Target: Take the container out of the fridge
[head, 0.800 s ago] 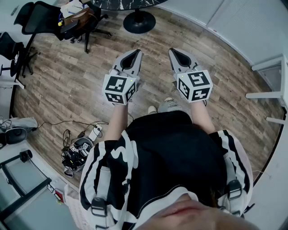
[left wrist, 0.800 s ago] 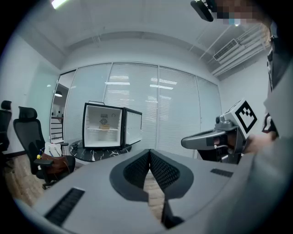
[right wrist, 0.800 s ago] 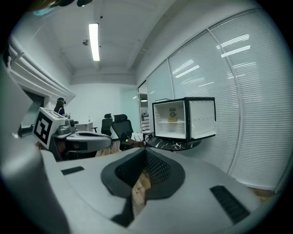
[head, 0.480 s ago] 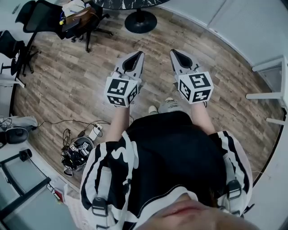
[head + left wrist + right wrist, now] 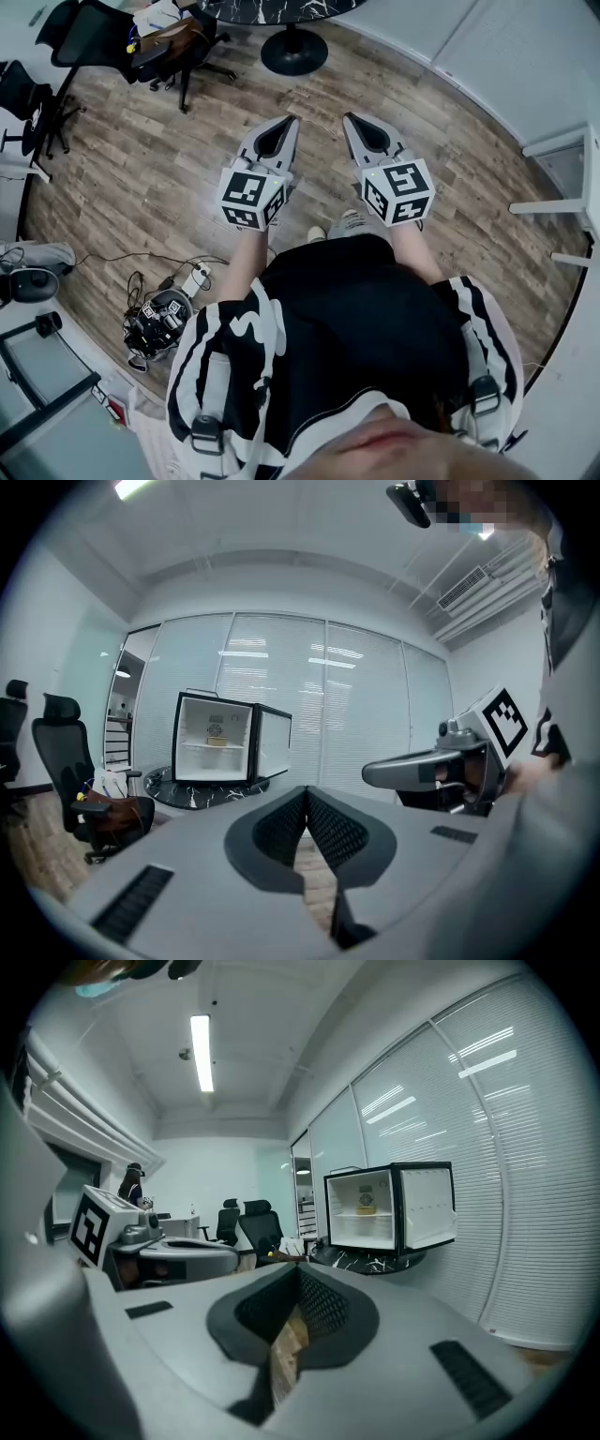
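Position check: you stand on the brown wood-plank floor (image 5: 141, 178) with both tools held out ahead of you, side by side and near each other.

Your left gripper (image 5: 288, 121) has its jaws pressed fully together, ribbed pads meeting along one line, and it holds nothing. Your right gripper (image 5: 350, 119) is likewise closed tight and empty. Only floor shows through the gap beneath its pads.

The small black cube fridge with a white interior (image 5: 230, 738) stands on the round black marble-patterned desk (image 5: 202, 789), well apart from both grippers. Its door (image 5: 273, 742) is swung wide open to the right. The small yellowish container (image 5: 217, 742) sits on the shelf inside the fridge, about mid-width, touched by neither gripper. Its shape and label are too small to make out.

Both gripper views look toward the open fridge. White slatted blinds (image 5: 366, 714) run along the wall behind it. A black high-backed office chair (image 5: 66, 752) stands just left of the desk in the left gripper view.
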Tool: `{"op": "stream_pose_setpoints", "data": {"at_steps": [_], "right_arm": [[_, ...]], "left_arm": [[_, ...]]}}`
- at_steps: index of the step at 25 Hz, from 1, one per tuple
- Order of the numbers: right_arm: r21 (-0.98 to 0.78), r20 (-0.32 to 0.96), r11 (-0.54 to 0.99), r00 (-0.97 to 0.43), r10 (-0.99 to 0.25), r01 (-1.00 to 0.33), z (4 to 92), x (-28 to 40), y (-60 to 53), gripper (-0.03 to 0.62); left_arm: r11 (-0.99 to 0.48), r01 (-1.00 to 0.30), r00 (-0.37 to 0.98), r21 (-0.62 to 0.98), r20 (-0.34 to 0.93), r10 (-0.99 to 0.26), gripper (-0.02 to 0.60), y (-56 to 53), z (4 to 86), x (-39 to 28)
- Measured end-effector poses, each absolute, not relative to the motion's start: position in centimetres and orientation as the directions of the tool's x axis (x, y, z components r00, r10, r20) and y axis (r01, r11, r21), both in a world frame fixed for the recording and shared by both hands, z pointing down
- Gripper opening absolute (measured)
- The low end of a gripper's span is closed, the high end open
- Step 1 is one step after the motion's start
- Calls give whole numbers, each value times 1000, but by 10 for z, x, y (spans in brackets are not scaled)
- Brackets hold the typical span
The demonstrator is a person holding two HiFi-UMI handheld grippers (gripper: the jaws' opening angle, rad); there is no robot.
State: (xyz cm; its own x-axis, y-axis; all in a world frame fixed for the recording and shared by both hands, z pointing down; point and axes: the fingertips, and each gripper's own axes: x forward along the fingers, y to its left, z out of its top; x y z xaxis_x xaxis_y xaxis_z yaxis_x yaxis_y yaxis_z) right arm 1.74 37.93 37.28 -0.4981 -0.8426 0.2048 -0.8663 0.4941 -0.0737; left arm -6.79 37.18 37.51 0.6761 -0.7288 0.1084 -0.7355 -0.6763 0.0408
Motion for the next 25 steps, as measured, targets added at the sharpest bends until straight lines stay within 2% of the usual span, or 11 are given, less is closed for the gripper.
{"op": "stream_pose_setpoints", "data": {"at_steps": [25], "right_arm": [[-49,181,503,-503,-845,-863,359,6,357,11]], "left_arm": [[-687,-724,690,57,79,-720,6,347,368,-65]]}}
